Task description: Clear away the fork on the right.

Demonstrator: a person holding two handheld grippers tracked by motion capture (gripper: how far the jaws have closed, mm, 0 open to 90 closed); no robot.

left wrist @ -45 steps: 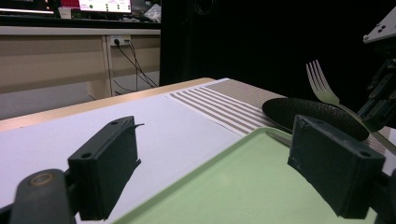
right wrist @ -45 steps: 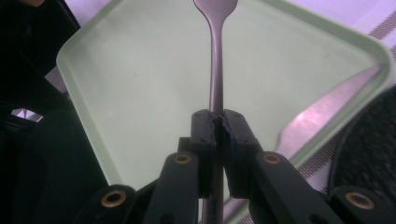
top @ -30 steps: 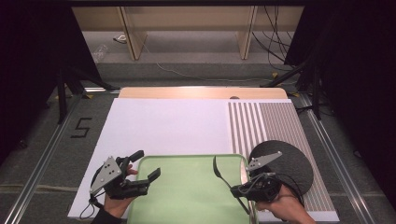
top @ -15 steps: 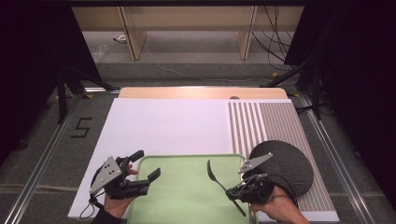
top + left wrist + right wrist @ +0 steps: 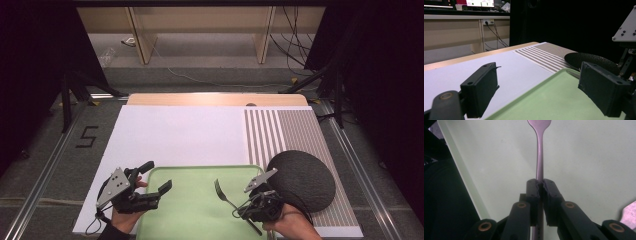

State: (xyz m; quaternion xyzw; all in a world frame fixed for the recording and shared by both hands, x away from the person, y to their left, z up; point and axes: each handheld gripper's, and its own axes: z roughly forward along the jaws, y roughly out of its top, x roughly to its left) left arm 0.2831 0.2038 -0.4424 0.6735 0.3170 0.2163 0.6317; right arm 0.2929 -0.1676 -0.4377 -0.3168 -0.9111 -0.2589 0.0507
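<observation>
A light green tray (image 5: 192,212) lies at the table's near edge. My right gripper (image 5: 248,207) hangs over the tray's right part, shut on the handle of a dark fork (image 5: 223,192) whose tines point away and to the left. In the right gripper view the jaws (image 5: 541,188) pinch the fork's handle (image 5: 539,157) above the tray (image 5: 589,157). My left gripper (image 5: 159,176) stands open over the tray's left rim, nothing between its jaws. In the left gripper view its jaws (image 5: 541,87) spread wide above the tray (image 5: 541,102).
A round black plate (image 5: 302,180) sits right of the tray on the striped mat (image 5: 280,130); it also appears as the plate (image 5: 589,60) and plate (image 5: 444,195). White table surface (image 5: 185,132) stretches beyond the tray. Dark floor and stands surround the table.
My right gripper has carried the fork leftward from the plate's edge over the tray and nearer to the person. The left gripper has not moved.
</observation>
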